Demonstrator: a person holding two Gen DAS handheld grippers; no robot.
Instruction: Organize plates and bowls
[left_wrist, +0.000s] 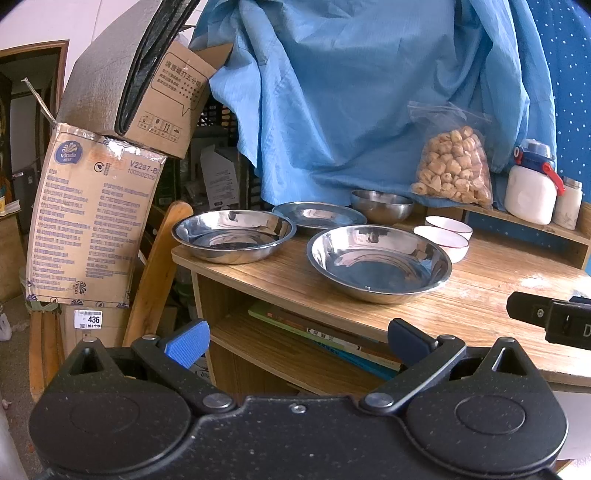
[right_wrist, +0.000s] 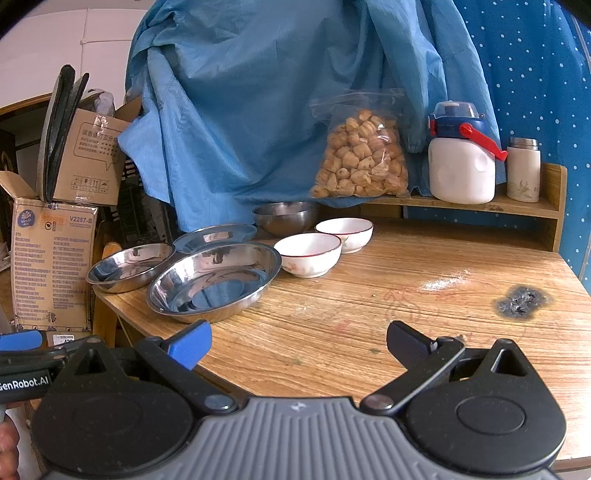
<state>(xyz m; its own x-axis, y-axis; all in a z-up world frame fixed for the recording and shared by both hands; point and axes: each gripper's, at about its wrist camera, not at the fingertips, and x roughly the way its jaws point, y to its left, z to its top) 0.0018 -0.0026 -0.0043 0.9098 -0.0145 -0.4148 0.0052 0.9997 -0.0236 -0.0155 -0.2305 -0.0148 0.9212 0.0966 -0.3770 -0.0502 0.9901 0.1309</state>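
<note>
Three steel plates stand on the wooden table (right_wrist: 369, 314): a large near one (left_wrist: 378, 264) (right_wrist: 214, 282), one at the left edge (left_wrist: 233, 235) (right_wrist: 129, 266), and a flatter one behind (left_wrist: 319, 216) (right_wrist: 216, 233). A steel bowl (left_wrist: 381, 206) (right_wrist: 285, 218) sits at the back. Two white bowls with red rims (right_wrist: 309, 254) (right_wrist: 345, 233) stand right of the plates; they also show in the left wrist view (left_wrist: 443, 240). My left gripper (left_wrist: 297, 343) is open and empty, in front of the table's edge. My right gripper (right_wrist: 297, 343) is open and empty over the table's front.
A clear bag of dried snacks (right_wrist: 364, 155), a white bottle with a blue and red lid (right_wrist: 461, 158) and a small flask (right_wrist: 522, 170) stand on a low shelf at the back. Blue cloth (right_wrist: 258, 110) hangs behind. Cardboard boxes (left_wrist: 92, 218) are stacked to the left. Books (left_wrist: 332, 332) lie under the tabletop.
</note>
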